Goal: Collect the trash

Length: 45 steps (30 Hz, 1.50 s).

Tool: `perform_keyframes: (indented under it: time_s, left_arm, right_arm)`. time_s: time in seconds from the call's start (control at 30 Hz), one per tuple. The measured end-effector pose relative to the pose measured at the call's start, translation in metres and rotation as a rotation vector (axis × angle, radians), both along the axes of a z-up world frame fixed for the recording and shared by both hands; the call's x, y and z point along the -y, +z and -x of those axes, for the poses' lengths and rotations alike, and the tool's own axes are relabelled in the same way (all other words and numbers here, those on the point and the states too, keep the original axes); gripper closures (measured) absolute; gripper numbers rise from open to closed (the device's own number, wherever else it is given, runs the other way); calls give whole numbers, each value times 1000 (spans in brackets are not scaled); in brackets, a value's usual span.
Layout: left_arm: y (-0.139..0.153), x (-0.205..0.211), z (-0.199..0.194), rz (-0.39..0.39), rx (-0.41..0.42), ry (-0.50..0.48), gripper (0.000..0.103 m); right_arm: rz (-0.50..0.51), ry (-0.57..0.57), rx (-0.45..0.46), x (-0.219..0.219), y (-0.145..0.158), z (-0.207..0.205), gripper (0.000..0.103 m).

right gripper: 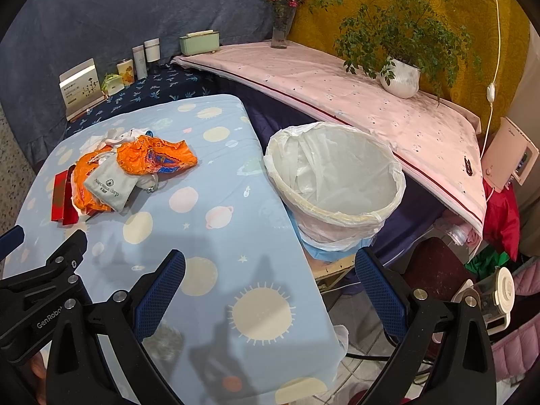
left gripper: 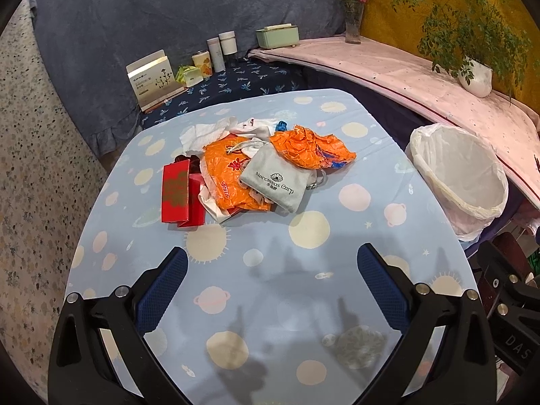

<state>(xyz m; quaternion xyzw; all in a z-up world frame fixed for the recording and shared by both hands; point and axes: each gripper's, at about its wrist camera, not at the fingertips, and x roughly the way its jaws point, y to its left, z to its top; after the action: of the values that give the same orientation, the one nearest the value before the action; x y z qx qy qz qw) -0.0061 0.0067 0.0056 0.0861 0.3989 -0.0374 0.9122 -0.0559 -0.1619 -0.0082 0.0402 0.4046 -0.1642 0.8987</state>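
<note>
A: Logging entry: both units hovered over the bench [left gripper: 256, 270], nothing picked yet. The left hand-held gripper [left gripper: 271, 280] had its jaws spread wide and empty; the right hand-held gripper [right gripper: 270, 281] stood likewise parted, holding nothing.

B: Where did the trash sit?

A: In one heap at 12 o'clock from the left unit, well apart from its fingers. Counted: two orange plastic bags [left gripper: 310, 146], one grey cloth pouch [left gripper: 275, 182], two red boxes [left gripper: 175, 192] at the heap's 9 o'clock edge, and crumpled white paper [left gripper: 206, 133] at the far side, piece count unclear.

B: And the bin?

A: One lined bin [right gripper: 334, 175], just off the bench edge at 3 o'clock of the heap, its liner folded over the rim and nothing visible inside. It lay at 12 o'clock from the right unit, so my judgement was that the right side was placed to serve the drop and the left the pickup.

B: Why heaped?

A: Likely staged together; overlapping items meant the top pouch or the right-hand orange bag looked easiest first.
</note>
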Motion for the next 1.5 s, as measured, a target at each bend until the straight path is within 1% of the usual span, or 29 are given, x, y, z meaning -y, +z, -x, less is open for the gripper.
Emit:
perform_keyframes:
  time_s: [0.1,0.4,1.23,1.5]
  left_arm:
    - [0,-1,-1,5,-11,1,7]
    - [0,2,2,-24,3,-8,7]
    - [0,5,1,-14,-1,-29,7]
    - [1,7,1,-12,3,-50,7]
  right_arm:
    - [-1,0,0,1,0,0,7]
    - [2,0,-1,0,0,-1,7]
    - [5,-4,-1,0,-1,-3,7]
    - [9,-9,6,-1,-1,0,7]
